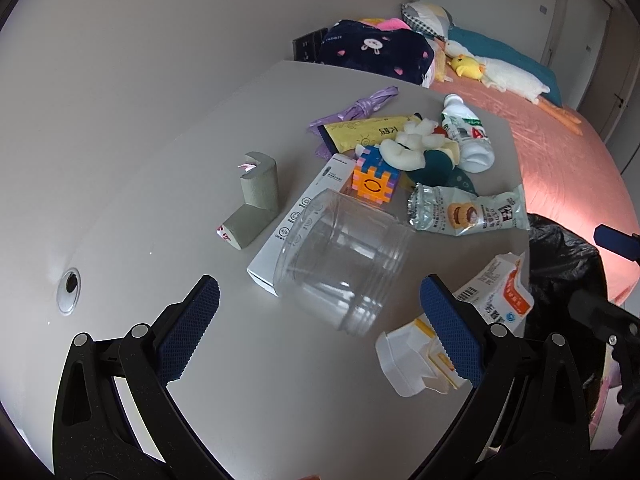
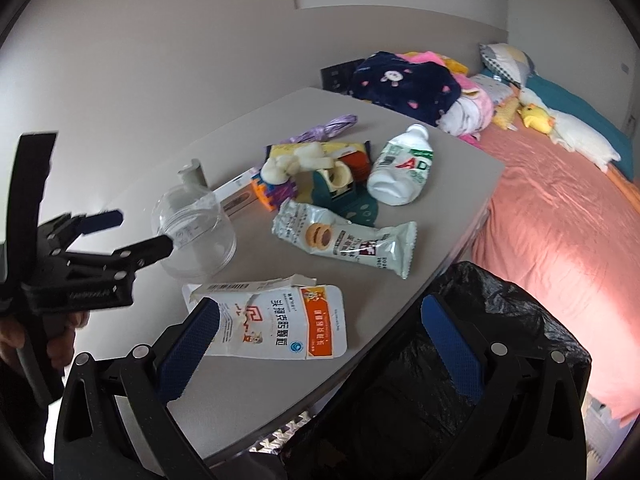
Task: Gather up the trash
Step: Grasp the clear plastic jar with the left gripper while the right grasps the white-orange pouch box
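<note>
A clear plastic jar [image 1: 340,260] lies on its side on the grey table [image 1: 160,184], partly on a long white box [image 1: 292,220]. My left gripper [image 1: 320,300] is open, its blue pads either side of the jar's near end. In the right wrist view the left gripper [image 2: 134,232] reaches toward the jar [image 2: 196,232]. My right gripper [image 2: 320,320] is open and empty, above a torn white carton [image 2: 280,320] and the table's edge. A black trash bag [image 2: 480,340] gapes below its right finger. A snack wrapper [image 2: 344,240] and a white bottle [image 2: 400,168] lie further off.
A foam puzzle cube [image 1: 370,178], grey corner guard [image 1: 256,196], yellow packet [image 1: 360,132], purple string [image 1: 360,108] and foam scraps clutter the table's middle. A bed with a pink sheet [image 2: 560,220], clothes and plush toys runs along the right. A hand [image 2: 60,344] holds the left gripper.
</note>
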Demonstrator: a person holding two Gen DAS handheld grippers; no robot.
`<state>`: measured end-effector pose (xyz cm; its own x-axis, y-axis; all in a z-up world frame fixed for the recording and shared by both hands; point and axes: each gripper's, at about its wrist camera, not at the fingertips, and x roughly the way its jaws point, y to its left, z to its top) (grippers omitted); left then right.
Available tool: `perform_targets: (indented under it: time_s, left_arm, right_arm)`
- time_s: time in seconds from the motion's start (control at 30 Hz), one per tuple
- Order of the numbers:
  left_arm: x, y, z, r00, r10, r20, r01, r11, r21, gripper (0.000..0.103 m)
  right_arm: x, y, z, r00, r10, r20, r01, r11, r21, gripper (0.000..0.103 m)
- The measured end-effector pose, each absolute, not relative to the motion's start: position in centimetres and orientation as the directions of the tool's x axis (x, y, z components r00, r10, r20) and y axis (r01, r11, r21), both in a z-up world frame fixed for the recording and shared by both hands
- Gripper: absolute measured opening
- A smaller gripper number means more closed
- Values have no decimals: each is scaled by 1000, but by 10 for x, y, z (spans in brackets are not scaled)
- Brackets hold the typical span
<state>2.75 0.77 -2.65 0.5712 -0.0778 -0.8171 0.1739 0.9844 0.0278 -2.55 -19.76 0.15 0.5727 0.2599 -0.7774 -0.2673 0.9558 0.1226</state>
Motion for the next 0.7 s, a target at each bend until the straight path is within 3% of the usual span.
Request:
perform_targets:
  time_s: [0.7]
  left_arm:
    - [61, 14, -55, 511, -99, -854, 261, 964, 44, 94]
  right_arm:
    - [26, -148, -34, 386, 318, -866, -599, 800, 27, 100]
